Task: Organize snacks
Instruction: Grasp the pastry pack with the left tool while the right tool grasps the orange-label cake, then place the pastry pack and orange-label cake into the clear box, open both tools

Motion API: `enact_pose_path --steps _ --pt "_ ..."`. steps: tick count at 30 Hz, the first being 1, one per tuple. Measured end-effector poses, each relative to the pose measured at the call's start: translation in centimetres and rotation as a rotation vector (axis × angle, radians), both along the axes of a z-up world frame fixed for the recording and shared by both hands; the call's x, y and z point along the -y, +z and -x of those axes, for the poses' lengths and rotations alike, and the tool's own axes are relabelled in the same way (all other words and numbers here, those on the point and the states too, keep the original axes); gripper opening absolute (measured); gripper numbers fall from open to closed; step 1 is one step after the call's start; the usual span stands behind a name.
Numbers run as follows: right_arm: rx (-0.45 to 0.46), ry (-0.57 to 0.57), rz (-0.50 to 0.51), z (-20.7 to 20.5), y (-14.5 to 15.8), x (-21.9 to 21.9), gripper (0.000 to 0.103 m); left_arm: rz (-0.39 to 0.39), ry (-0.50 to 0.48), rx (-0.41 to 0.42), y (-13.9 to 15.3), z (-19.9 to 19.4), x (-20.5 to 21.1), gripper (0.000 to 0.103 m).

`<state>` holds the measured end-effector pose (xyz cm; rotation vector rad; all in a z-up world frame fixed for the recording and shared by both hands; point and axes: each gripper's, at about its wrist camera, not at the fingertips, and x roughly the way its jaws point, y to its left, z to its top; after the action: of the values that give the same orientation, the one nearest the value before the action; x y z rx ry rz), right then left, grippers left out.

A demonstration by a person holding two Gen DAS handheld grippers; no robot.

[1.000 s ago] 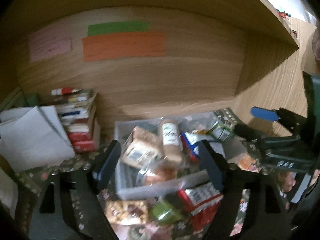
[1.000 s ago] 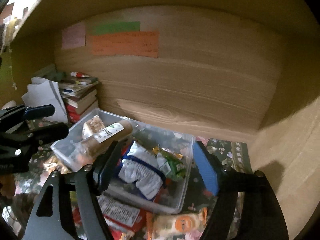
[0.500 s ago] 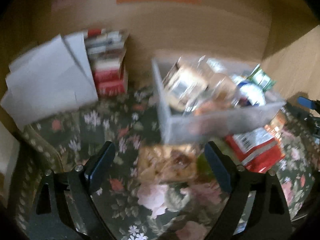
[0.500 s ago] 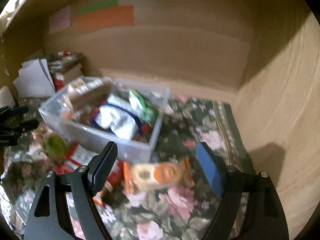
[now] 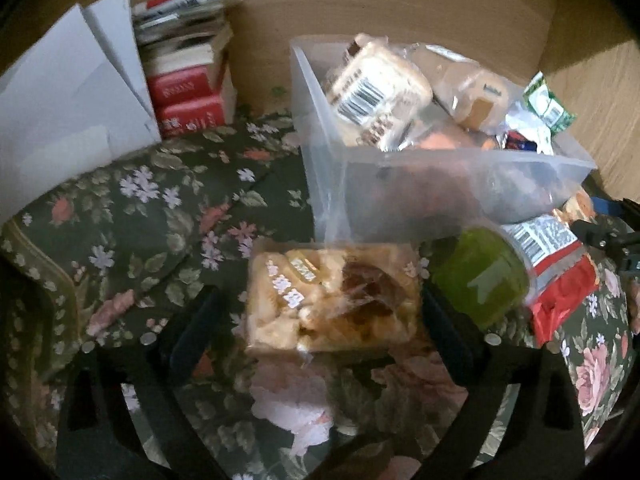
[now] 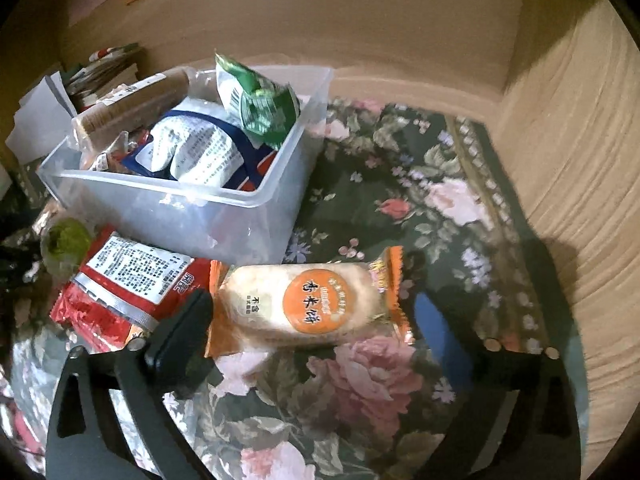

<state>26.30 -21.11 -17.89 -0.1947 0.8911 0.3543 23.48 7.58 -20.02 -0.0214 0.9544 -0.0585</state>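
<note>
On a dark floral cloth (image 6: 420, 168) inside a wooden alcove, a clear plastic bin (image 6: 256, 200) sat partly filled with snacks. Within it lay a white and blue packet (image 6: 200, 152), a green packet (image 6: 260, 100) leaning against the bin's right wall, and a long sleeve of brown biscuits (image 6: 132, 100) along the far left side. From the left wrist view, a wrapped pastry with a barcode label (image 5: 372, 88) rested high at the bin's near corner.

Several snacks lay loose on the cloth in front of the bin. A rice cracker pack with orange ends (image 6: 308, 300) lay crosswise between the fingers of the right gripper (image 6: 316, 328), whose jaws were spread wide on either side of it; whether the left finger touched the wrapper's end could not be told. Just left of it lay a red packet with a white printed label (image 6: 128, 280), and beyond that a green round snack (image 6: 68, 240) in clear wrap.

The left gripper (image 5: 316, 324) had its jaws spread as well, with a clear bag of pale, crumbly pastry (image 5: 332, 300) lying between the fingers, not pinched. The green round snack sat just to the right of this bag, touching the red packet.

To the left of the bin, against the back wall, stood a stack of books (image 5: 188, 76) with red spines at the bottom, and white folded paper (image 5: 68, 92) leaned beside them.
</note>
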Motion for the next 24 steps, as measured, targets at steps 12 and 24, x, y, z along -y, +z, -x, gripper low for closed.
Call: enact_pose_path --steps 12,24 --pt "0.001 0.006 -0.035 0.0 0.0 0.5 0.075 0.002 0.010 0.060 1.7 2.0 0.0 0.074" --pt "0.063 -0.030 -0.049 1.9 4.0 1.6 0.074 0.008 0.036 0.207 8.1 4.4 -0.6 0.074"
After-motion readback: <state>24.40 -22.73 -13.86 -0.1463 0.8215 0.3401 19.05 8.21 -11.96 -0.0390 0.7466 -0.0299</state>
